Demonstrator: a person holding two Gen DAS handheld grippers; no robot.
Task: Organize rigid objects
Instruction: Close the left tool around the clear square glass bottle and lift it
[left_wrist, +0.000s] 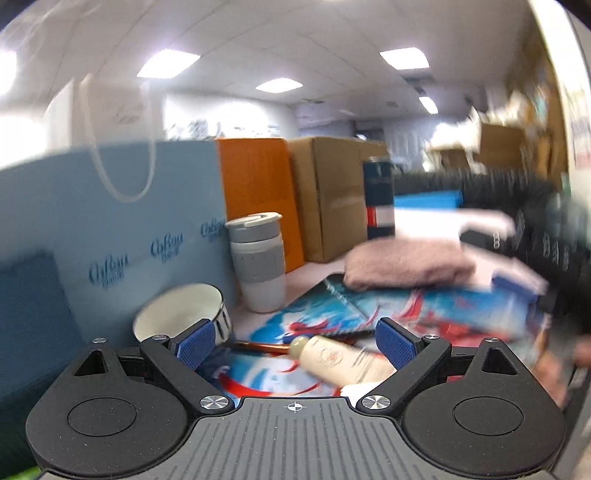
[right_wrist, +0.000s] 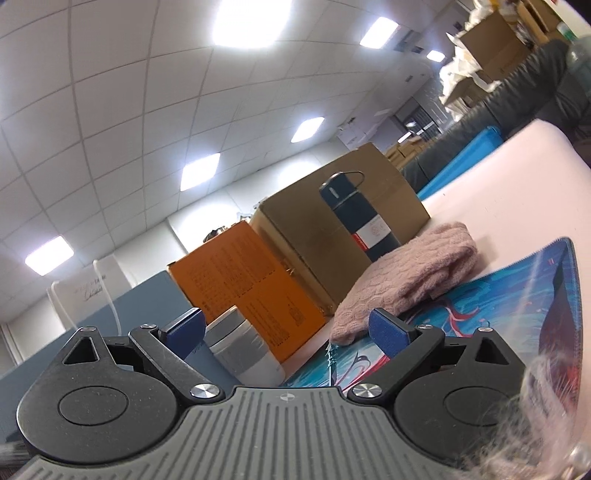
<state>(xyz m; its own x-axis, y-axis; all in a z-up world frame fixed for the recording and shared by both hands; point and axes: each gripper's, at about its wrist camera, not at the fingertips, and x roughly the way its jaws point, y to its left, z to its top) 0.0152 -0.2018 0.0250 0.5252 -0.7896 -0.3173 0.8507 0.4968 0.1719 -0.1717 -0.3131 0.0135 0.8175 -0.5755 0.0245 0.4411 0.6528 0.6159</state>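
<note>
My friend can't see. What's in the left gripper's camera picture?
The open left gripper hovers over a cream squeeze tube lying on a blue-and-red illustrated mat. Beyond stand a white bowl and a grey-banded travel cup.

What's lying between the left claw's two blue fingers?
In the left wrist view, a cream tube lies on the colourful mat between the open left claw's fingers, with a thin brown stick beside it.

We note a light-blue paper bag (left_wrist: 110, 229), an orange box (left_wrist: 258, 195), a brown cardboard box (left_wrist: 328, 199), a folded pink knit cloth (right_wrist: 402, 280) and a printed desk mat (right_wrist: 498, 295).
</note>
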